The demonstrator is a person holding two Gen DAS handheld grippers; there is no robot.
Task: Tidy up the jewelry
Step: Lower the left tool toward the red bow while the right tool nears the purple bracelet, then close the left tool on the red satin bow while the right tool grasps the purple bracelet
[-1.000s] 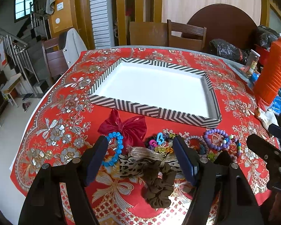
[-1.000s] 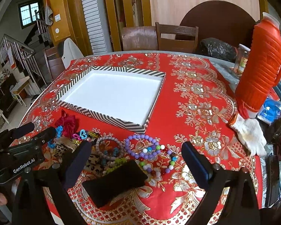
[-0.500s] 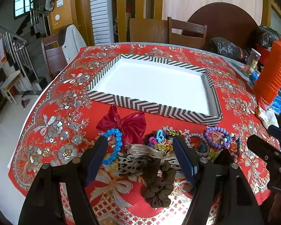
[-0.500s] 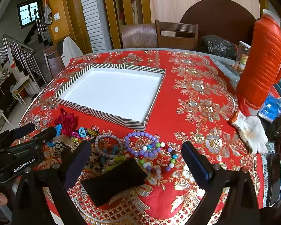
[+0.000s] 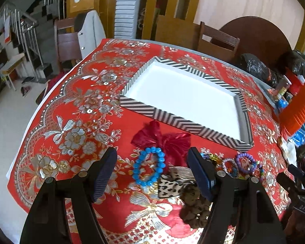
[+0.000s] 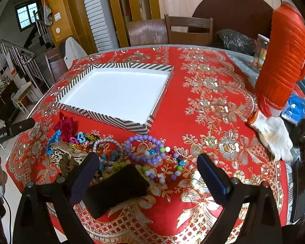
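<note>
Red tablecloth [image 6: 205,109] with gold and silver floral print covers a round table; its near and left edges drop to a pale floor, and wooden chairs stand at the far side. Bare cloth lies open to the right of the tray and between the tray and the jewelry.

A shallow square tray [image 6: 103,117], black-and-white chevron walls, white floor, sits centre-left and holds nothing. An orange ribbed thermos [image 6: 282,61] stands at the right edge, with a white knit glove [image 6: 274,134] beside its base.

The jewelry lies in a loose row near the front edge, outside the tray: red bow [image 5: 162,140], black pouch [image 6: 116,189], brown scrunchie [image 5: 193,207], leopard-print bow [image 5: 170,187], blue bead bracelet [image 5: 149,167], purple bead bracelet [image 6: 144,148].

Left gripper [image 5: 152,170]: fingers wide, straddling the blue bead bracelet, holding nothing. Its body reads "GenRobot.AI" in the right view. Right gripper [image 6: 148,172]: fingers wide, empty.
</note>
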